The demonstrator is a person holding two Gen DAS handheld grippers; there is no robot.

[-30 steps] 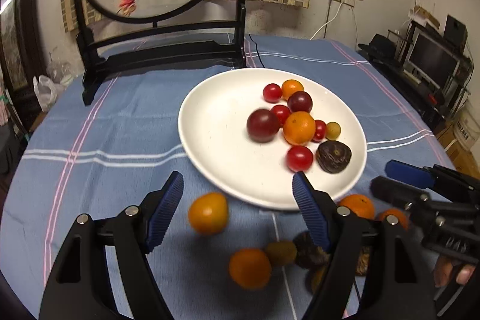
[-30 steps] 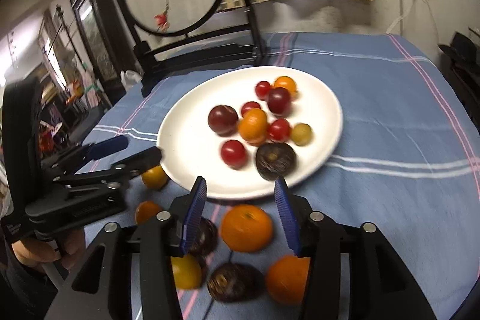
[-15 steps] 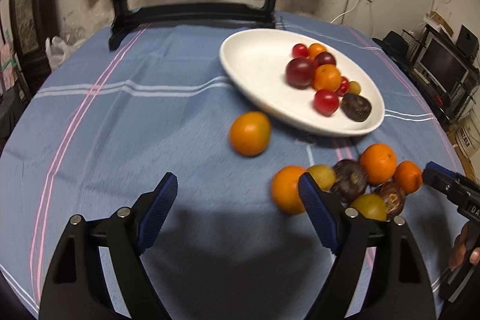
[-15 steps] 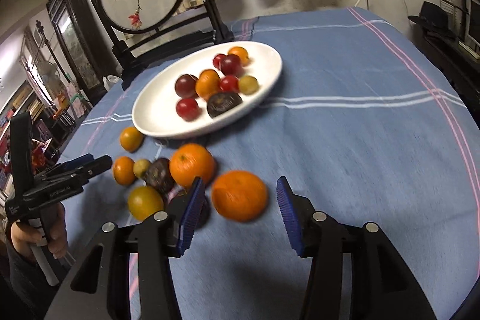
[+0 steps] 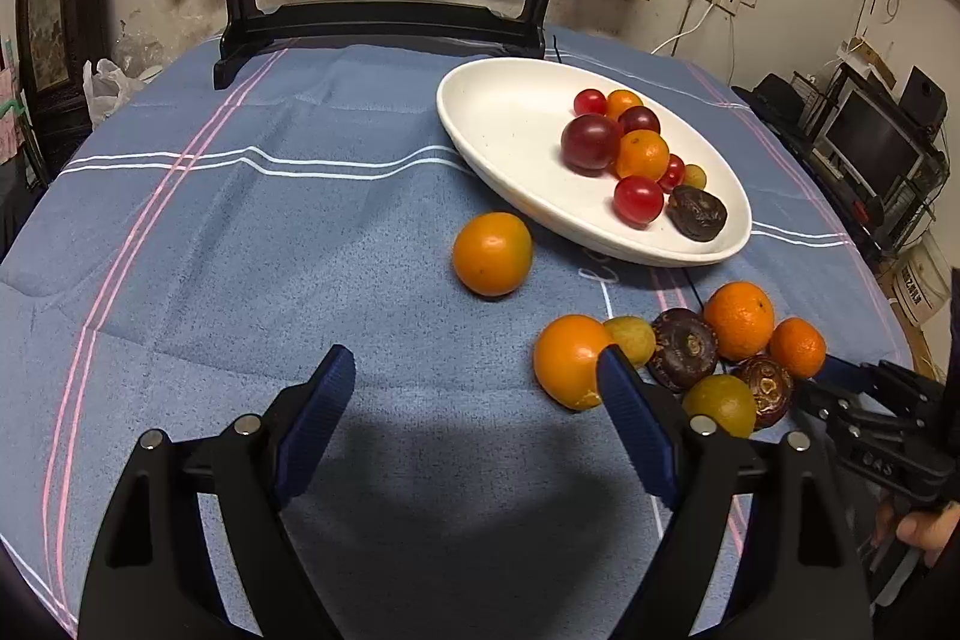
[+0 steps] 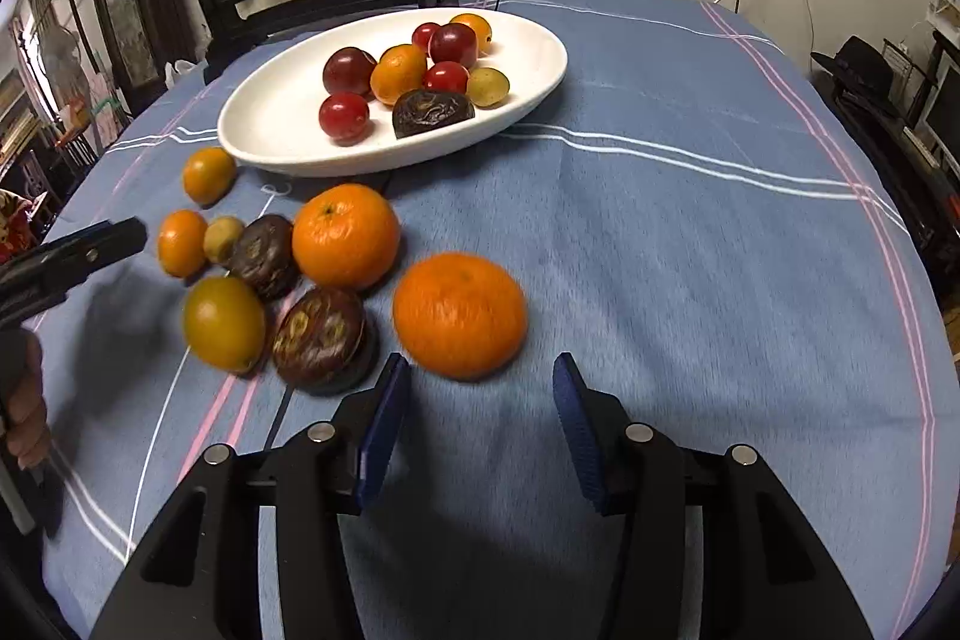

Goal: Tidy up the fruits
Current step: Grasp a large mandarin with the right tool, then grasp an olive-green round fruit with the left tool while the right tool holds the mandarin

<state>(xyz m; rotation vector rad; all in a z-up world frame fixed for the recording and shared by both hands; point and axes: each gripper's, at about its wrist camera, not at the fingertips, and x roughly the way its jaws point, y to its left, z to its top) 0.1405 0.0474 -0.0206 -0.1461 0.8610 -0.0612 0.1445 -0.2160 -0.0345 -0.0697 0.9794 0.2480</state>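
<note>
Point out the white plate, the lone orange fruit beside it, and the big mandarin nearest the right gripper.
white plate [image 5: 510, 124]: left wrist view, bare inner surface.
lone orange fruit [image 5: 492, 253]: left wrist view, middle of its skin.
big mandarin [image 6: 460, 315]: right wrist view, centre of its top.

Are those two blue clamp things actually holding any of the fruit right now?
No. The left gripper and the right gripper are both open and empty; the nearest orange just lies on the tablecloth.

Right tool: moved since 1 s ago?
Yes. The right tool backed away from the white plate; earlier it nearly touched the rim, now loose fruit lies between them.
</note>
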